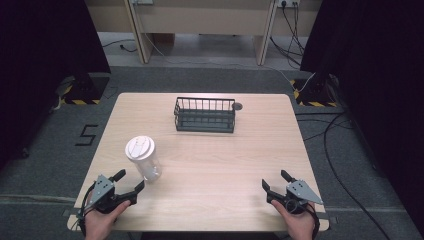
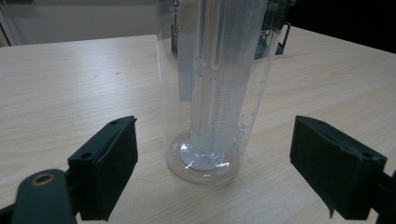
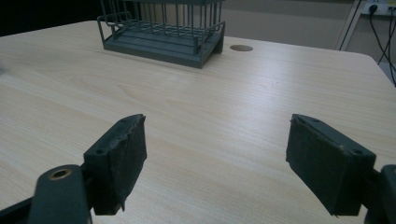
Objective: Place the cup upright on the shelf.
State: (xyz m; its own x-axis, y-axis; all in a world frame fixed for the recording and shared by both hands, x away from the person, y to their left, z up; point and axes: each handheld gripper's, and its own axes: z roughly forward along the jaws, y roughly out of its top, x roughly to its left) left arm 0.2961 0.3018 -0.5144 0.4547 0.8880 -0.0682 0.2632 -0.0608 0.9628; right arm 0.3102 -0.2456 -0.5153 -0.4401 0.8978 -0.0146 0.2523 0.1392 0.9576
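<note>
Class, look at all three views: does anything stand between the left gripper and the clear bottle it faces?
Nothing visible does. The left gripper is open, and the clear bottle stands upright on the table just ahead of the jaws, with bare wood between. The wire basket sits farther back.

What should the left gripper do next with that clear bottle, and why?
Probably ease the left gripper forward, then close. Its jaws stand wide open either side of the upright clear bottle, still short of touching it, so closing now would likely catch only its near edge.
</note>
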